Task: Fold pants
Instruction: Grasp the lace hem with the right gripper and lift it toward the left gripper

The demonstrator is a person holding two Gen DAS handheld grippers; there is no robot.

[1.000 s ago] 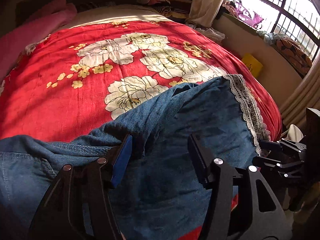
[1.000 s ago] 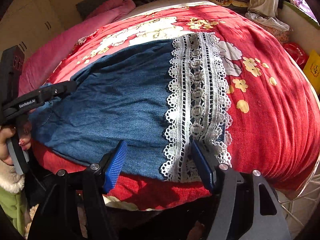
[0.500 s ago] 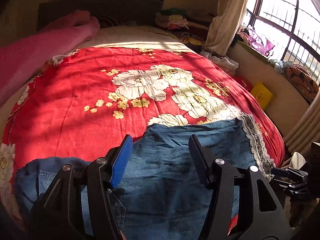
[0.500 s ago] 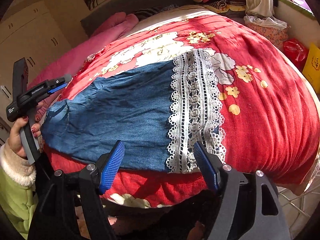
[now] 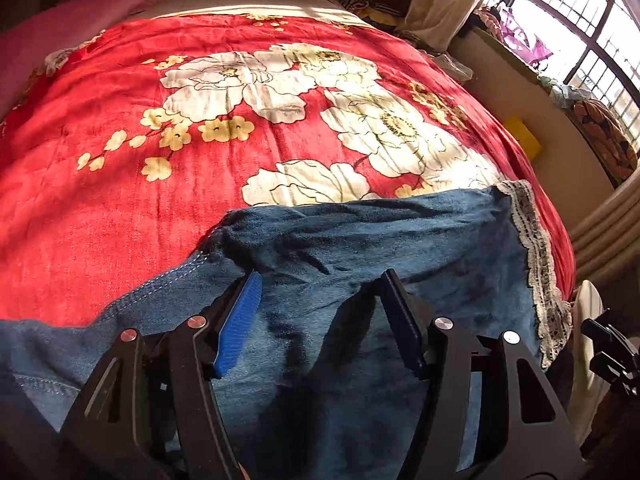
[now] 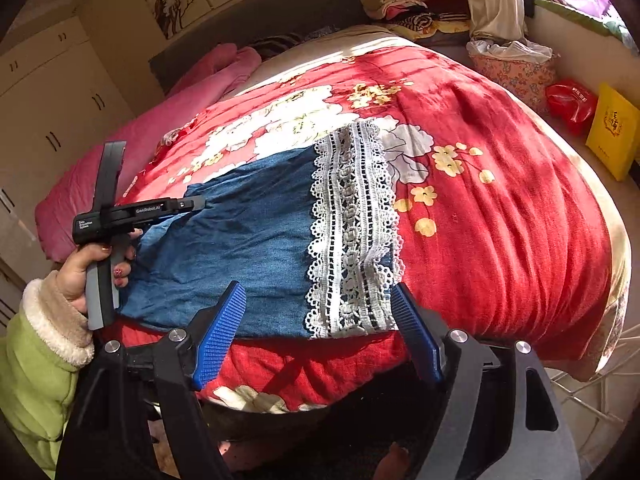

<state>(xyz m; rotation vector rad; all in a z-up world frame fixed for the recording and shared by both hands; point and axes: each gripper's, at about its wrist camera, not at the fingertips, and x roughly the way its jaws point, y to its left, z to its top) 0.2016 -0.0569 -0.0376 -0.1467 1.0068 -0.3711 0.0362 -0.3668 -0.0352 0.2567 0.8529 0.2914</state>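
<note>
Your left gripper [image 5: 320, 280] has its jaws apart and opening, hovering over the denim pants [image 5: 360, 248] with cloth lying below the gap, nothing clamped. Your right gripper [image 6: 318, 294] is also apart and opening, empty, at the near edge of the bed, its pads either side of the lace hem [image 6: 352, 224]. The pants lie flat on the red floral blanket [image 6: 500, 200], stretching from 12 toward 10 o'clock in the right view, where your left hand [image 6: 86, 268] grips its tool. Farther at 2 o'clock sit a red bag [image 6: 572, 104] and yellow bag [image 6: 614, 132]; folded clothes [image 6: 400, 4] at 12
</note>
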